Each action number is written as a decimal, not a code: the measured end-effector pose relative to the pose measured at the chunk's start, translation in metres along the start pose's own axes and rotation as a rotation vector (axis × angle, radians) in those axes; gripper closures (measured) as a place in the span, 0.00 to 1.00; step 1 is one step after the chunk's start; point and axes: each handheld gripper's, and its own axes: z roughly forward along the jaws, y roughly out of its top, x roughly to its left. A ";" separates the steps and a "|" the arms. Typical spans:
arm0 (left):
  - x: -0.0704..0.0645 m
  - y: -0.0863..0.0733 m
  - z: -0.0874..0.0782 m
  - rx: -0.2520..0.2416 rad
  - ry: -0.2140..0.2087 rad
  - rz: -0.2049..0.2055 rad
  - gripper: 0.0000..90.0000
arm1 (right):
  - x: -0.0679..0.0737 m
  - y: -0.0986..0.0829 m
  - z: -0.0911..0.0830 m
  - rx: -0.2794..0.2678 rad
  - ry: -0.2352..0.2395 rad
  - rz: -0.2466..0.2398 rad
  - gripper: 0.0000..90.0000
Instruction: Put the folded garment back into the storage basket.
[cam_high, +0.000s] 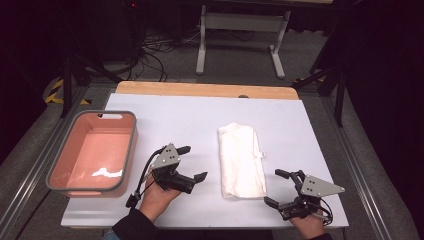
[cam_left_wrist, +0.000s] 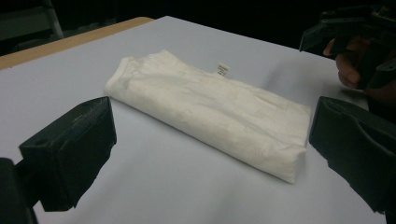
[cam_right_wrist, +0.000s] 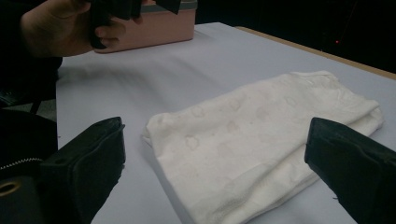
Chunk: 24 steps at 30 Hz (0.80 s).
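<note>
Since the folded white cloth (cam_high: 240, 160) lies btwn your two hands w/ its long axis running away from you, you'd be closing in on it from both long sides, not from the ends. Your left gripper (cam_high: 191, 163) sits just beside the cloth's left edge, jaws spread wide, nothing in them. Your right gripper (cam_high: 273, 186) is near the cloth's near-right corner, also wide open and empty. In the left gripper view the cloth (cam_left_wrist: 210, 109) runs diagonally across the gap between the jaws, label tag on the far edge; in the right gripper view the cloth's (cam_right_wrist: 261, 140) near corner sits right btwn the jaws. Both grippers are apart from the fabric, not touching. The right one looks slightly nearer to a corner, I'd judge; the left faces the mid-edge. The pink bin (cam_high: 131, 150) stands well to the left, beyond your left hand (cam_high: 156, 200), so the left side is the closer carry route.
</note>
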 end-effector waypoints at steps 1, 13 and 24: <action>0.000 0.000 0.003 0.001 -0.026 -0.007 0.02 | 0.000 0.000 0.000 -0.001 0.002 0.002 0.06; 0.009 0.019 0.027 0.093 -0.029 -0.021 0.02 | 0.000 0.001 0.000 0.016 0.013 0.004 0.08; 0.017 0.032 0.050 0.148 -0.020 0.000 0.06 | -0.001 -0.001 -0.003 0.028 -0.008 0.023 0.08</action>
